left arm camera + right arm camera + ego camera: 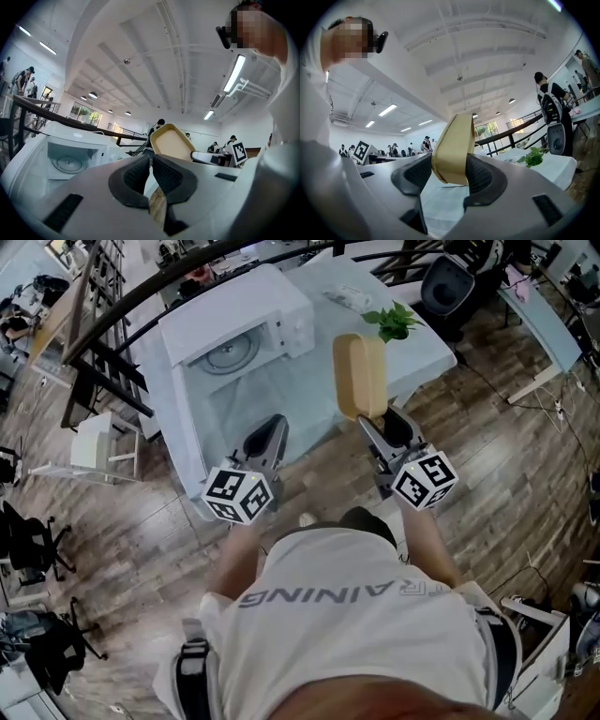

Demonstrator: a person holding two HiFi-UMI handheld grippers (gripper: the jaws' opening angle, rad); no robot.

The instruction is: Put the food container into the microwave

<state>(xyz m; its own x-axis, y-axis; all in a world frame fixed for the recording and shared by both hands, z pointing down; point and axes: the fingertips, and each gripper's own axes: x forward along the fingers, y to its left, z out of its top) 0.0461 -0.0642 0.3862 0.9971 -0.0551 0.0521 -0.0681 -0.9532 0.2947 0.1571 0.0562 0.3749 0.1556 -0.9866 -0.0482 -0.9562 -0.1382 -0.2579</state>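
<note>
Head view, near edge: the person's white shirt (356,615) fills the bottom, with both grippers held out level ahead of it towards the counter (309,404).
Left gripper (272,427): fingers drawn together with nothing between them.
Right gripper (380,426): fingers clamped on the near end of the tan food container (359,376), which stands on its long edge in the air and is seen against the counter.
Microwave (234,320): on the far left of the counter, well apart from the container. Its door is open and its turntable (228,352) is bare.
Done: the container is off the counter and gripped, and the cavity is already open.
Left to do, as judged: nearly all of the placing. The container must be brought across to the opening, laid flat, set on the turntable and let go.
Left gripper view adds: a level look into the cavity, and one broad face of the container with its raised rim. Whether that face is the inside or the base cannot be told.
Right gripper view adds: the grip itself, with the pads pressing both broad faces. A leafy plant (533,158) stands beyond at right, and the microwave is not in this view.
Head view alone: shows the container, the cavity and the plant together in plan.
</note>
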